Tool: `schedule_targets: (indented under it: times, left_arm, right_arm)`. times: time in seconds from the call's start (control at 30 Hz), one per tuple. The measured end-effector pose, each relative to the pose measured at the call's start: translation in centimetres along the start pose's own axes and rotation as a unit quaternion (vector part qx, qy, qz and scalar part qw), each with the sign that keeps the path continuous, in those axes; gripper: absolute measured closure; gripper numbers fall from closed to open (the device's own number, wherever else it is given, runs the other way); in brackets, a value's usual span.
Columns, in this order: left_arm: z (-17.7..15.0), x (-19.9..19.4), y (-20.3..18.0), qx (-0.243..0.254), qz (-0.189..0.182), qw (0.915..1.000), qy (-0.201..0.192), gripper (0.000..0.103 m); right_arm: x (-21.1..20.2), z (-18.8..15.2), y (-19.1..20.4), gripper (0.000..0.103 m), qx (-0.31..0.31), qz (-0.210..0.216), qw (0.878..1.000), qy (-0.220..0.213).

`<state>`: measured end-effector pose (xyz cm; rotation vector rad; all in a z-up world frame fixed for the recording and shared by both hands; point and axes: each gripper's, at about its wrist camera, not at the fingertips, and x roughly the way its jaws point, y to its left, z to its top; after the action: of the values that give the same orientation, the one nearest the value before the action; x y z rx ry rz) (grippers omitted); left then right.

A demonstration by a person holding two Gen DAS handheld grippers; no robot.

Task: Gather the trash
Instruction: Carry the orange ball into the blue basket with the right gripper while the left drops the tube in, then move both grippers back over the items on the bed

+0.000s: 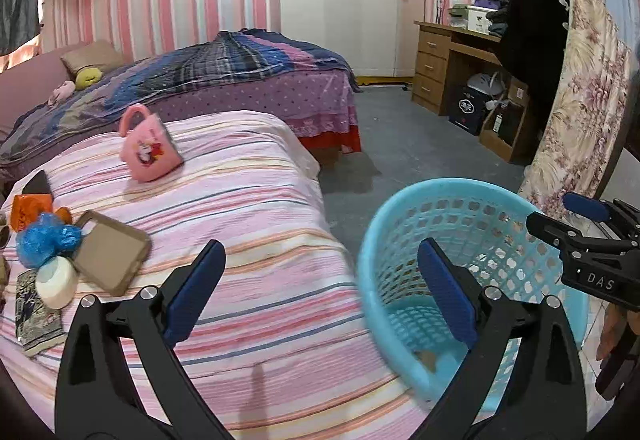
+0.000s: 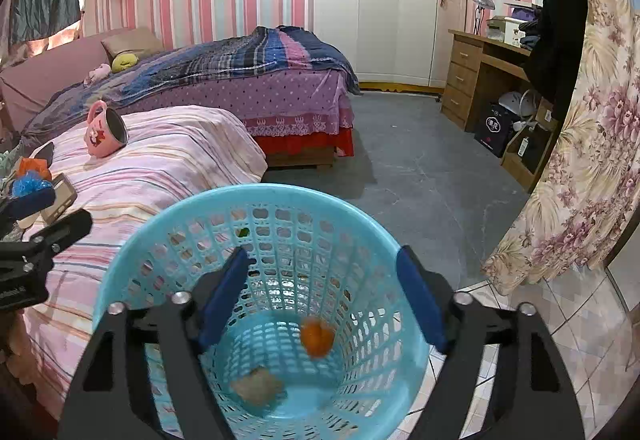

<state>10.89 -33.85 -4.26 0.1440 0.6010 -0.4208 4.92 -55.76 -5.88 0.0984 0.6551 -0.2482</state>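
The right gripper (image 2: 322, 300) is hanging directly over the blue basket (image 2: 132, 260), its jaws spread with nothing between them; an orange scrap (image 2: 317, 338) is lying blurred near the basket's floor beside a grey-brown crumpled wad (image 2: 258, 386), so the drop looks done. The left gripper (image 1: 320, 292) is pointing across the basket's near rim and the striped bed edge beside it, its fingers (image 1: 196, 294) equally wide and holding nothing, probably readying for another pick. Left of the basket, on the striped bedspread (image 1: 260, 207), the remaining litter is clustering: a blue crumpled plastic bag (image 1: 46, 238), an orange wrapper (image 1: 30, 209), a white tape roll (image 1: 56, 282) and a brown tray-like case (image 1: 112, 252). Beyond the basket, a pink cartoon mug (image 1: 150, 145) is lying tipped, likely no trash.
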Motion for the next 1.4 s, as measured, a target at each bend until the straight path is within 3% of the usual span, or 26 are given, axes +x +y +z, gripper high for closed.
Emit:
schedule_targets:
  times: [0.23,0.5,0.87,1.07,1.27,1.4]
  left_arm:
    - [-0.1,-2.0,2.8,-0.004,0.02,0.9997,-0.012,0.009]
    - [0.1,-5.2,7.6,-0.025,0.044,0.9984,-0.025,0.007]
    - [-1.4,-10.0,18.1,-0.037,0.113,0.9922,-0.038,0.006]
    - [-3.8,-10.6,25.2,-0.05,0.15,0.9872,-0.021,0.006]
    - [-6.6,-10.4,32.5,-0.099,0.188,0.9772,-0.008,0.006]
    - [-8.1,-10.3,35.2,-0.113,0.211,0.9709,0.0,0.006]
  right_arm:
    - [0.2,0.5,1.8,0.019,-0.011,-0.01,1.0,0.013]
    - [-0.7,1.5,6.3,0.015,-0.026,0.006,1.0,-0.003]
    - [-1.7,3.1,15.4,0.015,-0.011,0.054,0.998,-0.041]
    - [-1.2,3.1,20.2,0.015,-0.019,0.086,0.995,-0.04]
    - [-0.4,3.1,24.0,0.015,-0.033,0.101,0.994,-0.034]
    - [0.3,2.8,27.1,0.015,-0.059,0.111,0.992,-0.025]
